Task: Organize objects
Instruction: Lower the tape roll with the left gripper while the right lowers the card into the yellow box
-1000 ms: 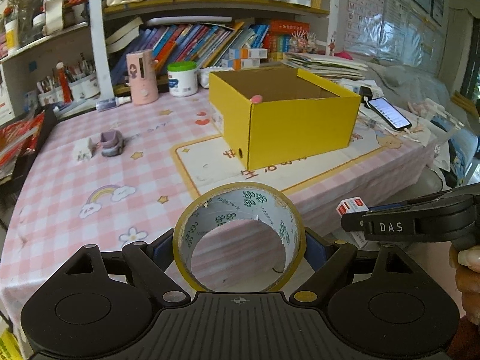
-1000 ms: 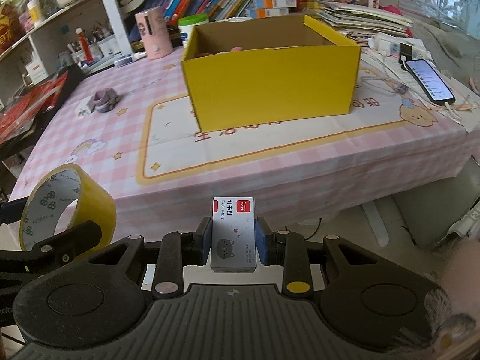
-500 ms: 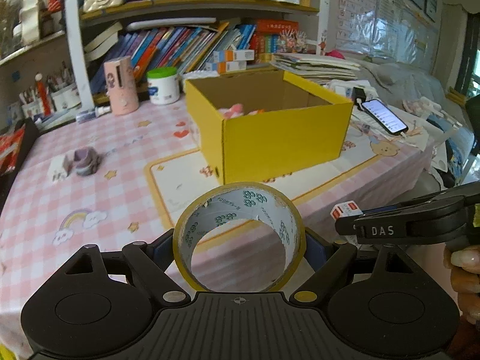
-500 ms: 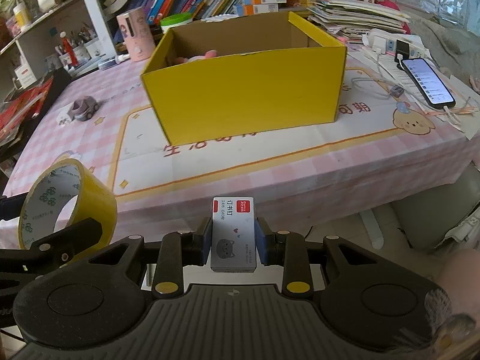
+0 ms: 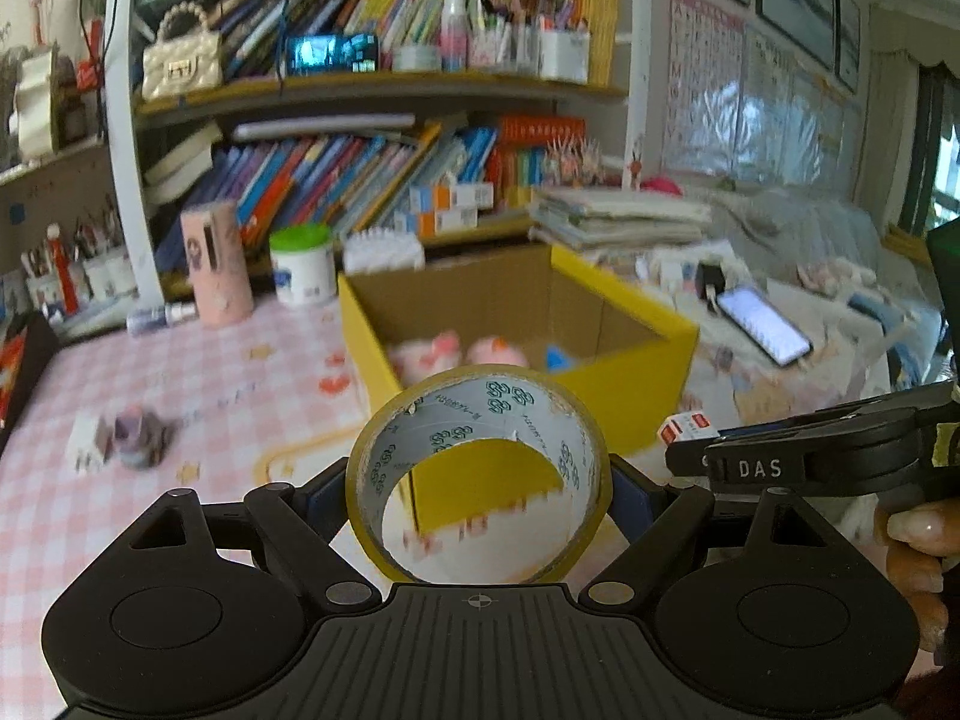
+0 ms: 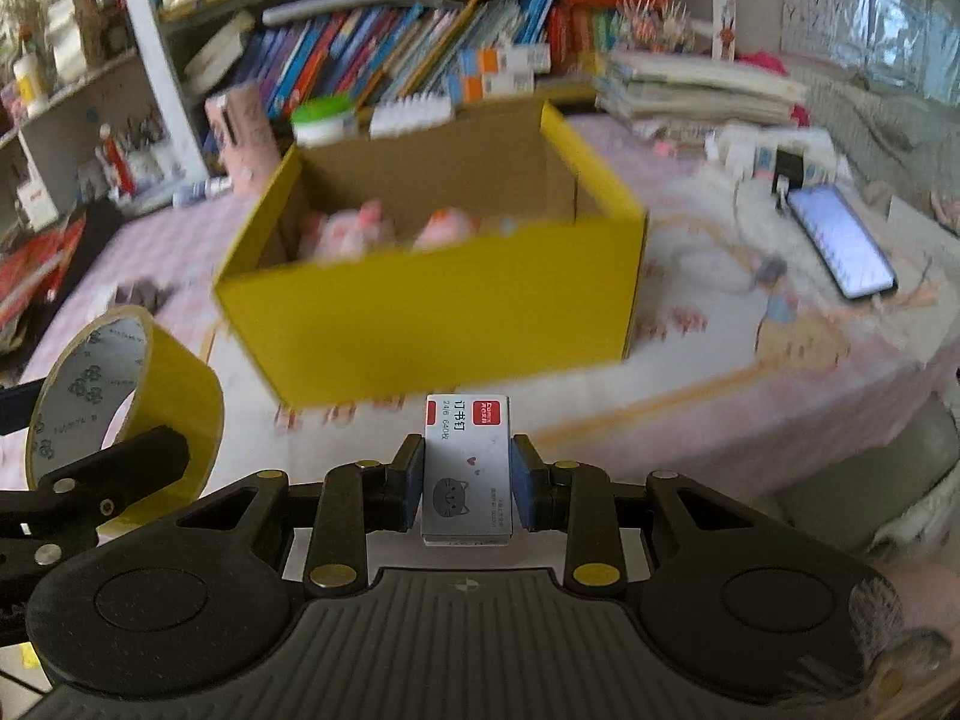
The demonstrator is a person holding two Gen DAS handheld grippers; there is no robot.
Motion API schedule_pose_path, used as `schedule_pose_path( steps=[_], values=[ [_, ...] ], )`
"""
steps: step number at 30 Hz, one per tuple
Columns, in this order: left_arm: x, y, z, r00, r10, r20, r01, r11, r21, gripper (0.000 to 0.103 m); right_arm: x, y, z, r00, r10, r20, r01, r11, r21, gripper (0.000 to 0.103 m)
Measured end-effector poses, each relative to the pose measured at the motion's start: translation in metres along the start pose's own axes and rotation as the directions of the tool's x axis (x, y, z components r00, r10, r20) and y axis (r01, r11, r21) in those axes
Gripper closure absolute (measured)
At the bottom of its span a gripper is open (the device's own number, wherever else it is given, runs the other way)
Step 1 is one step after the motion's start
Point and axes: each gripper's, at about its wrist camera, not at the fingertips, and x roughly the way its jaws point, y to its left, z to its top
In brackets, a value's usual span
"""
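Left jaws: clamped wide on the roll of yellow tape (image 5: 479,471), one pad on each side of the ring, its hollow core facing the camera.
Left gripper (image 5: 479,480): carried off the table, pointing at the near corner of the yellow box (image 5: 624,384).
Right jaws: closed tight on the small staple box (image 6: 467,468), its cat-printed face up.
Right gripper (image 6: 467,483): held just beside the left one, facing the box's long yellow wall.
Box contents: blurred pink items and something blue lay on the cardboard floor.
Table (image 6: 690,414): pink checked cloth; the box stood on a cream mat.
Left of the box: a small purple object (image 5: 139,438) and a white piece beside it.
Right of the box: a lit phone (image 6: 840,243).
Behind: a pink cylinder (image 5: 217,261), a green-lidded jar (image 5: 302,264), shelves of books.
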Motion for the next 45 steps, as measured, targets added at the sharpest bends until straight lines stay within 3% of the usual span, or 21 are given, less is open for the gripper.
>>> schedule_pose_path(
  steps=[7,14,33,45],
  values=[
    [0.028,-0.008,0.04,0.996,0.031,0.078,-0.032,0.999,0.008,0.017,0.006,-0.021,0.056,0.993,0.017,0.115,-0.013,0.999,-0.03,0.075],
    [0.07,-0.014,0.059,0.996,0.071,0.047,-0.071,0.997,-0.009,0.017,0.033,-0.039,0.102,0.988,0.047,0.149,-0.036,0.997,-0.073,0.075],
    [0.154,-0.014,0.06,0.983,0.133,-0.125,-0.131,0.991,0.027,0.017,0.139,-0.016,0.146,0.989,0.145,-0.042,-0.151,0.948,-0.282,0.075],
    [0.17,-0.016,0.055,0.977,0.127,-0.174,-0.12,0.992,0.049,0.016,0.181,0.001,0.146,0.973,0.14,-0.184,-0.203,0.898,-0.391,0.075]
  ],
)
